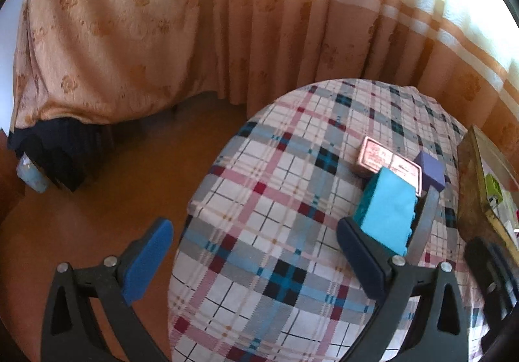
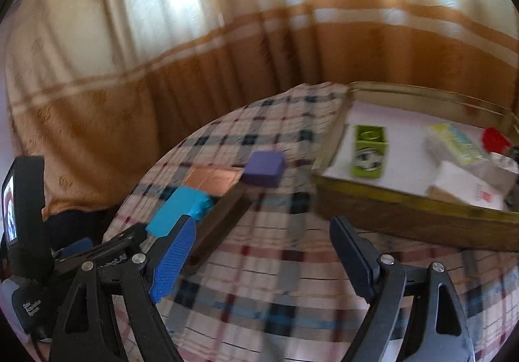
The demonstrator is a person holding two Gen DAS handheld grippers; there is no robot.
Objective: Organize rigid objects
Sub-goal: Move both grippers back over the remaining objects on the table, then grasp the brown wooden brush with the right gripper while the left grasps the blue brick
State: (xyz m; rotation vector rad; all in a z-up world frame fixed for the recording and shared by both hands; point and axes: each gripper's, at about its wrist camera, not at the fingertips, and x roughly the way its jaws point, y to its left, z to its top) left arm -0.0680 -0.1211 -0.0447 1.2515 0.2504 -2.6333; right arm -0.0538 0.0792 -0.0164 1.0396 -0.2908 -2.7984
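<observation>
Approach step: left gripper [image 1: 253, 259] and right gripper [image 2: 262, 261] hung released, holding nothing. Blue block [image 1: 386, 212], purple block [image 2: 264, 168] lay at the tray's [image 2: 405, 219] nine o'clock; next, a grasp seemed due.

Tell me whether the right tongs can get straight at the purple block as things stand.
Probably yes. The right tongs stand open and empty, and the purple block sits ahead on bare plaid cloth. Only the dark bar and the tray flank the path.
</observation>
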